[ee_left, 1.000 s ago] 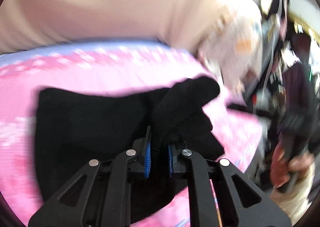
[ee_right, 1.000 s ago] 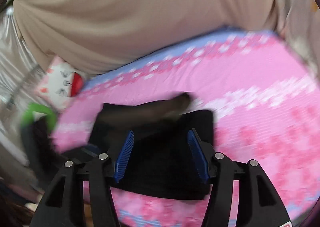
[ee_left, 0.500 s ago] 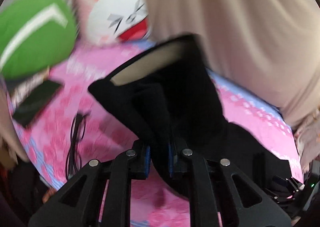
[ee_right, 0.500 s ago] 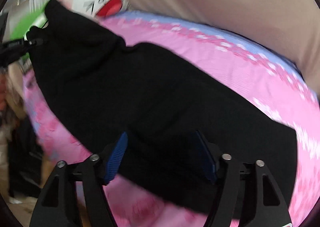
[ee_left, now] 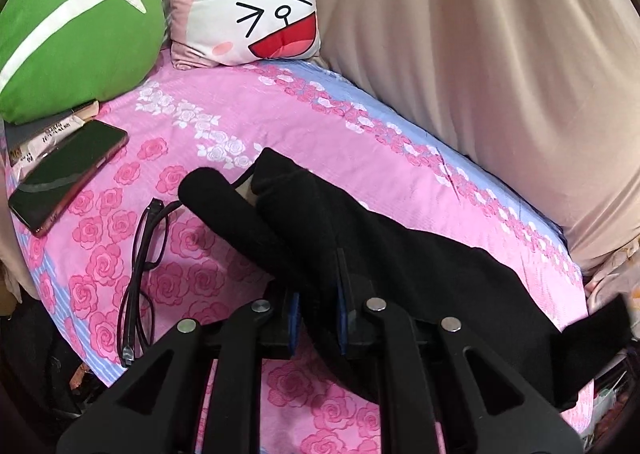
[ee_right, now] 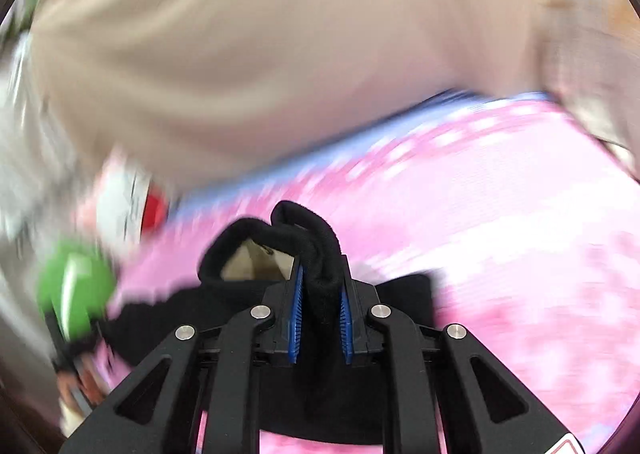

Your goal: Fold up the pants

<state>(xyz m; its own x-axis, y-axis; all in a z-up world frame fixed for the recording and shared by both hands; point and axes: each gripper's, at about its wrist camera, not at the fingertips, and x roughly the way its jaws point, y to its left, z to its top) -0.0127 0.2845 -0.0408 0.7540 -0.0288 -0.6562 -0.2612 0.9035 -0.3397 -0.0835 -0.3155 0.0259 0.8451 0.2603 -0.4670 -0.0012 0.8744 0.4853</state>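
Black pants (ee_left: 360, 238) lie stretched across the pink rose-print bedsheet (ee_left: 224, 122), running from the middle toward the lower right. My left gripper (ee_left: 318, 294) is shut on a bunched fold of them, just above the sheet. In the blurred right wrist view, my right gripper (ee_right: 320, 294) has its jaws closing, and its blue pads (ee_right: 297, 306) press on a thick roll of the black pants (ee_right: 316, 246). A pale lining shows inside the cloth beside the grip.
A green cushion (ee_left: 68, 30) and a pink bunny pillow (ee_left: 248, 2) sit at the bed's far end. A phone (ee_left: 64, 178) on a book and black glasses (ee_left: 144, 254) lie left of the pants. A beige curtain (ee_left: 480, 54) hangs behind.
My left gripper swung toward the pillows with the pants and lowered them onto the sheet. My right gripper, wide over the cloth before, has closed on a roll of it while swinging.
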